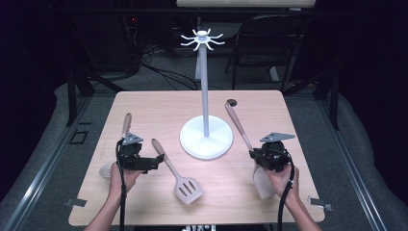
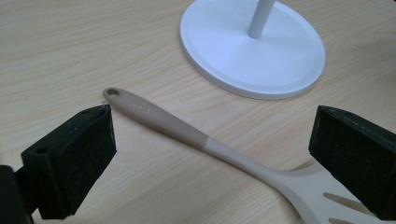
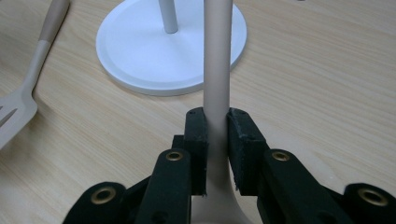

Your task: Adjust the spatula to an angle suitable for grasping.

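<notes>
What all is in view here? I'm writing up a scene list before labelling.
table: one, light wood, centre of the high view.
stand: one, white, round base mid-table, tall pole with hooks on top.
slotted turner: one, beige with brown handle, flat on the table left of the stand.
spatula: one, beige with brown handle, held at the right.
third utensil: one, brown handle, far left, head partly hidden.
chair: one, dark, behind the table.
left gripper: one, black, jaws open astride the turner's handle.
right gripper: one, black, jaws shut on the spatula.
hands: two, bottom edge.
</notes>
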### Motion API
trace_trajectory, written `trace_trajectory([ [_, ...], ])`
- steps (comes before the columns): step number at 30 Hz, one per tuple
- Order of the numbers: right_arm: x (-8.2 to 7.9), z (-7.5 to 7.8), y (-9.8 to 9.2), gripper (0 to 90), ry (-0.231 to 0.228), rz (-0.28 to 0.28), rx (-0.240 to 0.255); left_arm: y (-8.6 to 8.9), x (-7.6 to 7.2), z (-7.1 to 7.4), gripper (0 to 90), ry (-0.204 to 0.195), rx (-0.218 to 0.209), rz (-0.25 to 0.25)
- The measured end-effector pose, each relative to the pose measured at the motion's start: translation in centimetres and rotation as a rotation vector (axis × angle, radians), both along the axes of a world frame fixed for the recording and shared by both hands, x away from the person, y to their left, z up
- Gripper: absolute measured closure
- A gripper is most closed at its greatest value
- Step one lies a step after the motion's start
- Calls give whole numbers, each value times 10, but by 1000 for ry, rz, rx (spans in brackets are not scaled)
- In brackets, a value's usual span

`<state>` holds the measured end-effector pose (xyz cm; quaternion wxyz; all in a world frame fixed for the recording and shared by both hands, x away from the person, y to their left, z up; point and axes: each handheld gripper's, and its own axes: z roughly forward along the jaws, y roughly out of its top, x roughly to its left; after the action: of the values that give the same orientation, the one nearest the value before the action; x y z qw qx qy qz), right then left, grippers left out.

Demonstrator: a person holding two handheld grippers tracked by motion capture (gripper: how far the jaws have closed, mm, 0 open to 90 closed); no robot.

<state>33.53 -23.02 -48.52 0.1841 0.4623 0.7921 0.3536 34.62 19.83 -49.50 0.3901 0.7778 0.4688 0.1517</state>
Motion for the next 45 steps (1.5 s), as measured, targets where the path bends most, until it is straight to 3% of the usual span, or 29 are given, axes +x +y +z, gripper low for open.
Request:
trace_trajectory([
  [8, -9, 4, -6, 787, -33, -34, 45, -24, 4, 12, 6, -20, -35, -59],
  [9, -11, 5, -5, 787, -55, -35, 55, -30, 7, 15, 5, -20, -43, -79],
  [15, -12, 6, -3, 787, -77, -33, 64, -50, 11, 21, 4, -26, -68, -123],
  [21, -14, 6, 1, 786, -97, -10, 64, -77, 18, 29, 3, -26, -85, -181],
  [38, -19, 9, 19, 786, -138, 45, 63, -122, 23, 32, 8, -19, -154, -285],
  [45, -22, 10, 27, 786, -154, 81, 56, -142, 26, 32, 25, 7, -226, -335],
])
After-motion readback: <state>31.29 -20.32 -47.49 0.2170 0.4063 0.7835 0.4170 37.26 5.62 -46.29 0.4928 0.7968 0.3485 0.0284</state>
